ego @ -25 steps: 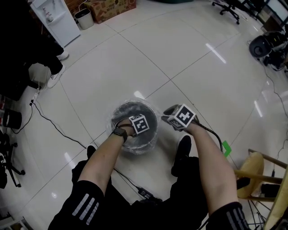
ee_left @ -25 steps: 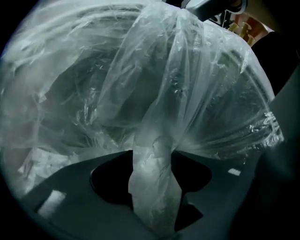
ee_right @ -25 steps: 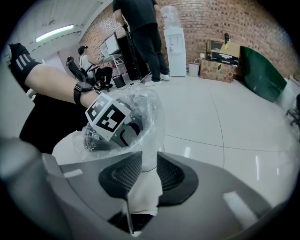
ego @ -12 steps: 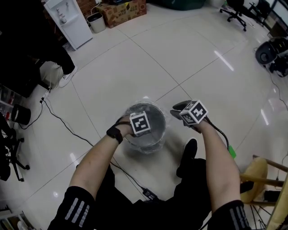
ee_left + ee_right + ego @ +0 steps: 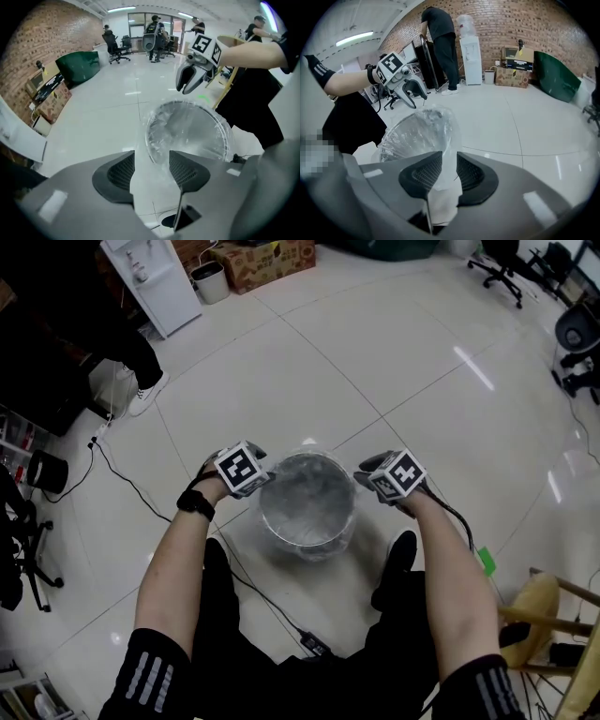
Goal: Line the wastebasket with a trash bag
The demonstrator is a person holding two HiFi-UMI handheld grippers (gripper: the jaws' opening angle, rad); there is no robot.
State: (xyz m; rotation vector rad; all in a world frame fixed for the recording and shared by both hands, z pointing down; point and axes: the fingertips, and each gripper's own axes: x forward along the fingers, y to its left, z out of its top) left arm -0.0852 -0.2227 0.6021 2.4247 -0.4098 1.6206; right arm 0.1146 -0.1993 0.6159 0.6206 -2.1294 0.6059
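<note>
A round dark wastebasket [image 5: 309, 532] stands on the floor between my feet, and a clear trash bag [image 5: 307, 491] sits in it, crinkled over the rim. My left gripper [image 5: 249, 484] hangs just left of the rim and points down. Its jaws have just been closing and stand open. In the left gripper view the bag's loose film [image 5: 152, 161] shows in the gap of my left gripper [image 5: 152, 157], and the pads do not press it. My right gripper [image 5: 370, 472] is at the right rim. In the right gripper view, my right gripper [image 5: 449, 157] is shut on a bunched fold of the bag [image 5: 440, 131].
A black cable [image 5: 141, 495] runs across the tiles left of the basket. A wooden stool [image 5: 544, 606] stands at the right. Farther off are a water dispenser [image 5: 150, 282], a small bin [image 5: 209, 282], a cardboard box [image 5: 267, 254] and office chairs [image 5: 497, 259]. A person [image 5: 440, 33] stands by the dispenser.
My left gripper has come up out of the basket and moved left, beside the rim. The right gripper has stayed at the right rim with the bag in it.
</note>
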